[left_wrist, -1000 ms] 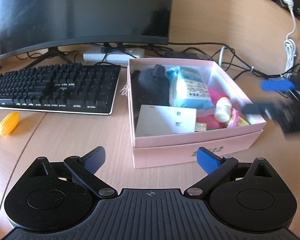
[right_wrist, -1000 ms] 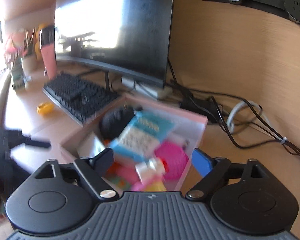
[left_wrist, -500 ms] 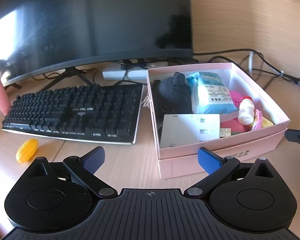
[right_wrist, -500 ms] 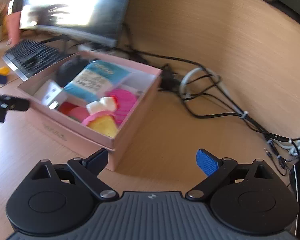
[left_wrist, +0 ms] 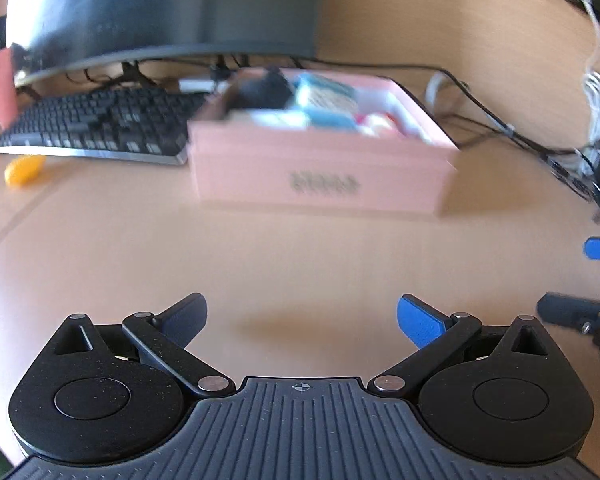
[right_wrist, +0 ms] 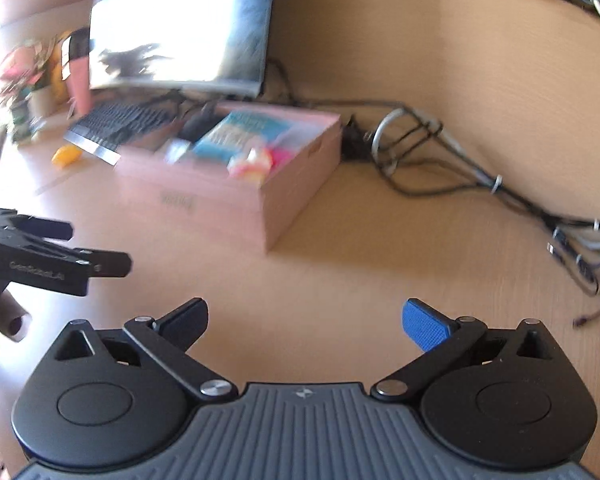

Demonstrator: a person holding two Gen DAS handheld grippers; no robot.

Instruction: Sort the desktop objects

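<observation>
Left gripper [left_wrist: 302,318]: low in the frame, jaws spread wide, nothing between them, over bare desk [left_wrist: 300,248]. Right gripper [right_wrist: 305,320]: same pose, jaws wide apart and empty, above bare wood.

Beyond the left gripper, at upper centre: pink box [left_wrist: 320,168], its front wall facing the lens, printed mark on it too blurred to read. Inside, only rims of a dark object and a blue packet [left_wrist: 326,98] above the wall; the rest smeared by motion. Left of the box: black keyboard [left_wrist: 100,128], touching or just beside its corner, which cannot be told. Small yellow object [left_wrist: 24,168] at left edge, in front of the keyboard. Monitor [left_wrist: 160,8] across the top, cut off by the frame.

At the far right edge of the left view, only a blue pad and dark linkage of the other tool, mostly cut off.

Right view alone: box seen corner-on with more contents, blurred white and pink items [right_wrist: 260,160], tangled cables [right_wrist: 440,156] at right, and a fingertip under the left tool at left edge.
</observation>
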